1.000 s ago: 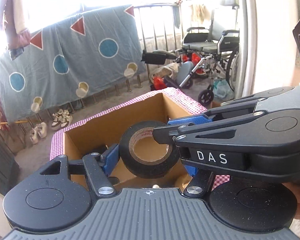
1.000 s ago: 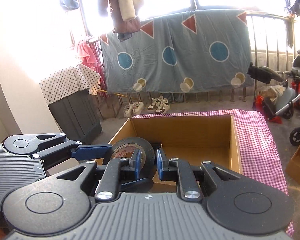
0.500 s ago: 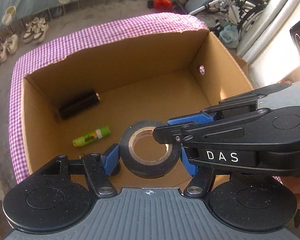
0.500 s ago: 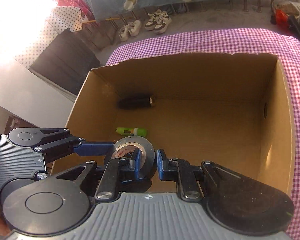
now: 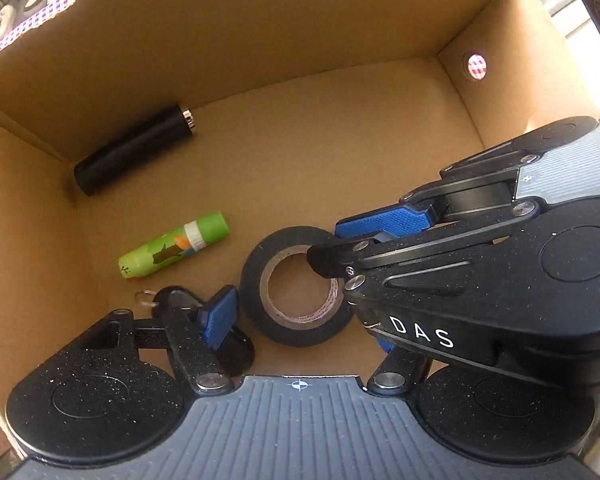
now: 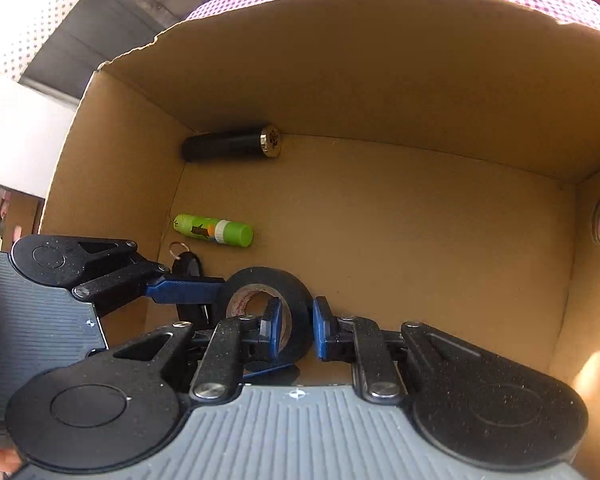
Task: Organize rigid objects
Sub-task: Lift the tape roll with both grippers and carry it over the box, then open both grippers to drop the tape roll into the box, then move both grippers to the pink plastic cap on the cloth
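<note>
in my left wrist view, going left to right: a black cylinder (image 5: 134, 149) lies in the far left corner of the cardboard box (image 5: 260, 20), a green glue stick (image 5: 174, 249) nearer, then a black key fob (image 5: 172, 300) by my left finger. my left gripper (image 5: 296, 312) straddles the black tape roll (image 5: 296, 304); its jaws are opening, and the left pad looks just clear of the roll. the other pad is hidden, so i can't be sure. my right gripper (image 6: 294, 330) reaches in from the right, pinched shut on the roll's wall, one finger inside the core, one outside. the roll hangs low over the box floor, near the front wall.
</note>
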The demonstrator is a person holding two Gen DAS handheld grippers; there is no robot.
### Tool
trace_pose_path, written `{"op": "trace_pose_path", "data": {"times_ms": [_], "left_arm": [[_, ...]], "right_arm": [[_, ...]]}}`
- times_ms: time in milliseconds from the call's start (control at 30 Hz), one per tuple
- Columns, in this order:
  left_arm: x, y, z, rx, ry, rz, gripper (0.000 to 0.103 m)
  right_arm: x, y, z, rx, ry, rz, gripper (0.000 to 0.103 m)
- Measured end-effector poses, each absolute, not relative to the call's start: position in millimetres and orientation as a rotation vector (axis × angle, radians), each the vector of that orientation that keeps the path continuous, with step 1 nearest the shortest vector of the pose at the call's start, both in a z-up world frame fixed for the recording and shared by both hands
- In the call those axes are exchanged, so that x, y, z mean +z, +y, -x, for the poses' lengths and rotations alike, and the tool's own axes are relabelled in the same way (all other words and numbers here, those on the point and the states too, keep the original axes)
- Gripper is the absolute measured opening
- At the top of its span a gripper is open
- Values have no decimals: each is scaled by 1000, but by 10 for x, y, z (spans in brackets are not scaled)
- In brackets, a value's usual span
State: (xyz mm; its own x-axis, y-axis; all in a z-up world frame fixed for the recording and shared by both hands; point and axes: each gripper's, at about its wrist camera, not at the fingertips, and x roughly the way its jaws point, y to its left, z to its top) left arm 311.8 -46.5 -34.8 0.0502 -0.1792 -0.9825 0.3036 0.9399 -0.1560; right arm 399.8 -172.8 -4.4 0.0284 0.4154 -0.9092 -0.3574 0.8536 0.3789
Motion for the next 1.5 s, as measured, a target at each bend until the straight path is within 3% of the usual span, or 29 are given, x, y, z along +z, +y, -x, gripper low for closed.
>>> {"op": "trace_pose_path", "data": {"times_ms": [167, 400, 567, 700, 900, 1167, 1500], "left_arm": [[-322, -328, -2954, -314, 1500, -139, 79], [-106, -269, -2760, -310, 1433, -138, 82], [90, -255, -2582, -317, 1361, -127, 85], [351, -190, -2557, -341, 1292, -69, 85], [797, -210, -2258, -371, 1141, 1, 85], [959, -87, -1507, -364, 962, 55, 91], [501, -13, -799, -284, 966, 152, 91]], "right_arm": [[-77, -1567, -3944, 657, 1464, -80, 19], [-29, -1571, -3898, 730, 1475, -220, 22], [327, -1872, -3799, 728, 1373, -328, 25], [651, -2230, -3564, 726, 1238, -423, 39], [1003, -2922, -2945, 713, 1001, -605, 43], [783, -3512, -1821, 638, 777, -778, 49], [216, -3297, -1255, 540, 875, -679, 50]]}}
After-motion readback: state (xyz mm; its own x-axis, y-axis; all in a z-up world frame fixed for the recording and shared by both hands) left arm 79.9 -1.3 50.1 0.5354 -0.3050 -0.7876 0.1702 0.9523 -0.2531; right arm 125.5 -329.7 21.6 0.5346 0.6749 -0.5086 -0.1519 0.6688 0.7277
